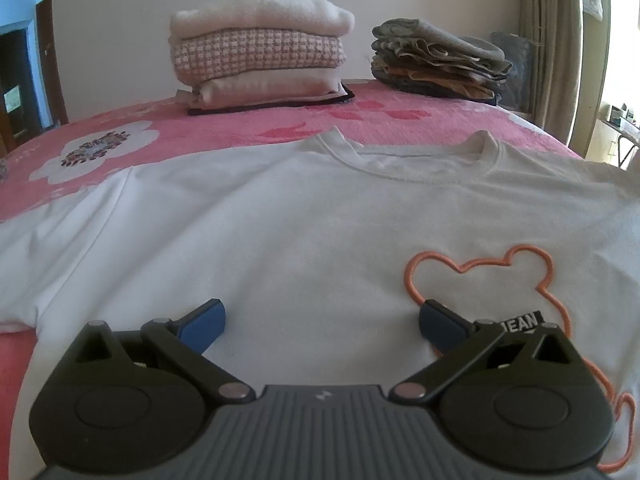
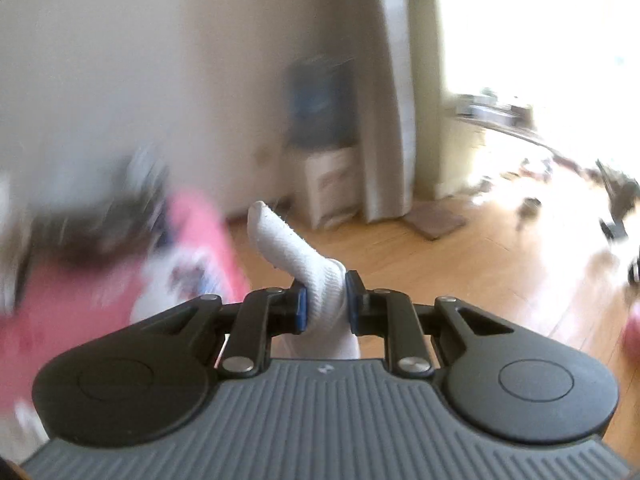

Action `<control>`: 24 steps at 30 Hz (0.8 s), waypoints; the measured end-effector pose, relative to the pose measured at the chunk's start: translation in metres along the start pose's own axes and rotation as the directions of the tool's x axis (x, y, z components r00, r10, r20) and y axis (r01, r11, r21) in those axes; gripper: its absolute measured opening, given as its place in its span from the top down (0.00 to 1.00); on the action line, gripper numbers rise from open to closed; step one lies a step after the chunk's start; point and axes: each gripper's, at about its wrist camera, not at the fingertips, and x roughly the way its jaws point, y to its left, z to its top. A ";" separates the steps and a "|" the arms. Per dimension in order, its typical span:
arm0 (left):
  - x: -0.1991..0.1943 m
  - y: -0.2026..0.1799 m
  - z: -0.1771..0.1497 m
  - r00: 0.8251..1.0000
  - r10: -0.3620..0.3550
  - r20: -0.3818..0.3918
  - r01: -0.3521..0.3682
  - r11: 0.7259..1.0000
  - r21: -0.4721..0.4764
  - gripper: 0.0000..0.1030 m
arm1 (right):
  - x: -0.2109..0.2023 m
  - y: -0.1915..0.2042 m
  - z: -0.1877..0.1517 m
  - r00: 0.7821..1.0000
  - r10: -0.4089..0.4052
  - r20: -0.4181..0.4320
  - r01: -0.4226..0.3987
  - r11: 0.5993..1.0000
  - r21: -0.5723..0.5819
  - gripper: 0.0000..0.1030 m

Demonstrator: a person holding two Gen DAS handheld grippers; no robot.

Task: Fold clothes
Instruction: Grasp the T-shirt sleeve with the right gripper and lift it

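White T-shirt (image 1: 280, 216): spread flat, front up, on the pink floral bedspread (image 1: 100, 148), collar toward two folded stacks (image 1: 260, 52) at the far edge. Left gripper (image 1: 320, 326): fingers spread wide, low over the chest. Right gripper (image 2: 325, 300): pinching a bunched white cloth edge (image 2: 292, 248), likely a sleeve or hem; view blurred. Advice: carry the pinched edge across taut, keep the seam straight

A plain pale wall (image 1: 120, 20) stands behind the bed's pink flowered blanket (image 1: 240, 128). Beige curtains (image 1: 548, 40) hang beside a bright window (image 2: 540, 20); the floor (image 2: 460, 264) is wood.
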 end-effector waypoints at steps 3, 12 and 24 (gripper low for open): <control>0.000 -0.002 0.000 1.000 0.008 0.003 -0.008 1.000 0.001 0.00 | -0.025 -0.068 0.007 0.998 -0.045 0.043 0.036 0.984 0.176 0.83; -0.001 -0.006 -0.001 0.999 0.032 0.006 -0.032 0.999 0.005 0.00 | -0.071 -0.175 -0.023 0.995 -0.095 0.014 0.069 0.808 0.585 0.83; -0.024 0.016 0.011 0.998 0.022 -0.057 -0.026 0.997 -0.069 0.00 | -0.175 -0.010 0.038 0.884 0.427 0.193 -0.468 0.812 0.349 0.83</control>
